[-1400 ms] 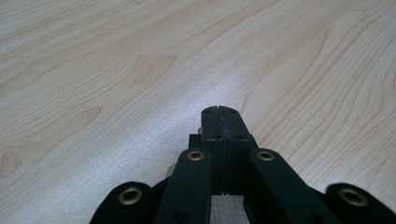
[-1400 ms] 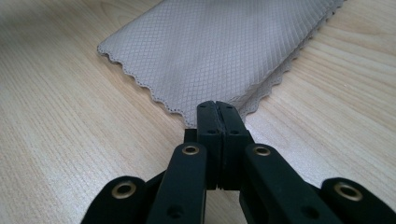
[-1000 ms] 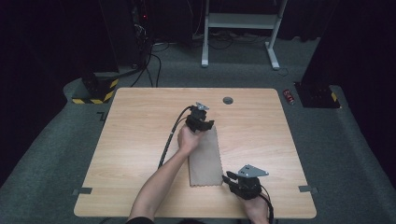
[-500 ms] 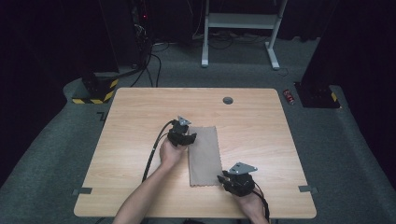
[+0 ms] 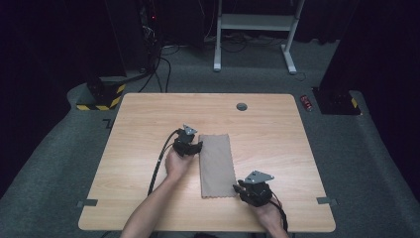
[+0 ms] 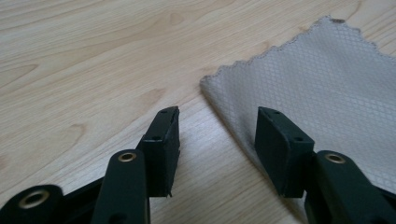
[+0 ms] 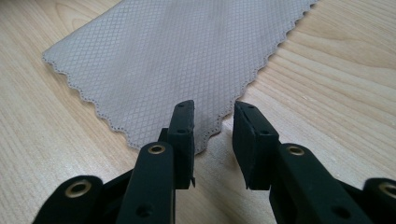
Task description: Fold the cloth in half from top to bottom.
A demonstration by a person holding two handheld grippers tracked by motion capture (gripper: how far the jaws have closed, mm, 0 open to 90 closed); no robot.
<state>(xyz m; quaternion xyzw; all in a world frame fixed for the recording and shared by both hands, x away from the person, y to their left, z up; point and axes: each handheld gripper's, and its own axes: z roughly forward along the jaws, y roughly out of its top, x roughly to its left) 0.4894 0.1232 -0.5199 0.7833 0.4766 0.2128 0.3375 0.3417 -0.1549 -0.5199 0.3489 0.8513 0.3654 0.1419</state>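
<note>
A light wooden table [image 5: 148,208] seen from above, with a person's two forearms coming in from the near edge, each hand holding a black two-jaw gripper. A grey-brown cloth [image 5: 216,165], folded into a long narrow strip, lies flat near the middle of the table, its length running away from the person.

The left gripper [image 5: 190,147] sits at the cloth's left long edge, near the far corner. In the left gripper view its jaws stand apart with nothing pinched: one jaw is over bare wood, the other over the cloth's edge [image 6: 299,88], and the folded edge runs between them (the pads do not press on the fabric).

The right gripper [image 5: 242,186] rests at the cloth's near right corner. In the right gripper view its jaws have a narrower gap, released and holding nothing; the scalloped corner of the cloth [image 7: 177,60] lies just in front of and partly beneath the left-hand jaw. The fabric shows a fine diamond weave and zigzag-cut edges.

A small dark round grommet [image 5: 241,106] sits in the table near its far edge, well apart from the cloth
</note>
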